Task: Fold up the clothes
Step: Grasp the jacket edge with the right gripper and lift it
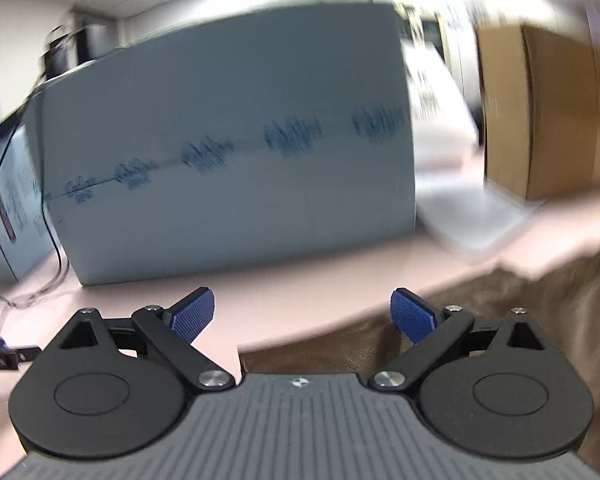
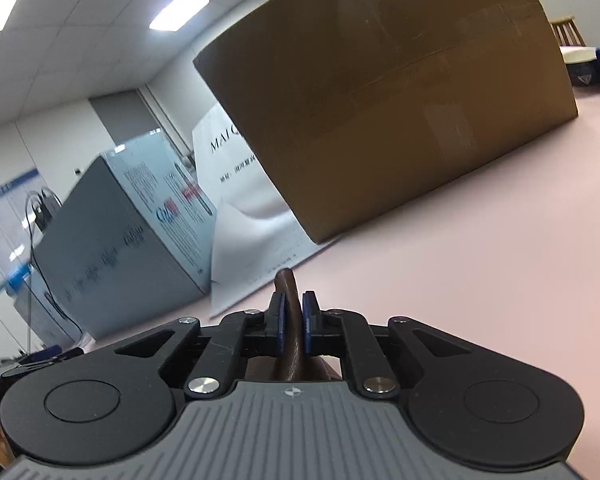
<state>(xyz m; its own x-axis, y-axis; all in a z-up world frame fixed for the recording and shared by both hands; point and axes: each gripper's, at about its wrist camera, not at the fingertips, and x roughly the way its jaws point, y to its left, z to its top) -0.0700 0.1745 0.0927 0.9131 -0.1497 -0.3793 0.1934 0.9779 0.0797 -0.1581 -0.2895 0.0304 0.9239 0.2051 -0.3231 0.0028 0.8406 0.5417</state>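
Two grippers work over a pale pink tabletop (image 2: pixel 480 240); the left gripper (image 1: pixel 302 316) has its jaws spread wide, blue pads (image 1: pixel 192 314) well apart and nothing between them; the brown garment (image 1: pixel 520 320) lies below and to its right, reaching under the right-hand pad, though blur hides whether that pad touches it. The right gripper (image 2: pixel 293 320) has its jaws drawn together on a thin upright fold of the same brown garment (image 2: pixel 290 312), which stands up past the fingertips. Beyond, a grey-blue printed carton (image 1: pixel 228 140) stands on the table; beside it a white printed sheet (image 2: pixel 256 248) curls against a large brown cardboard box (image 2: pixel 400 92); a black cable (image 1: pixel 56 248) hangs by the carton's left edge.
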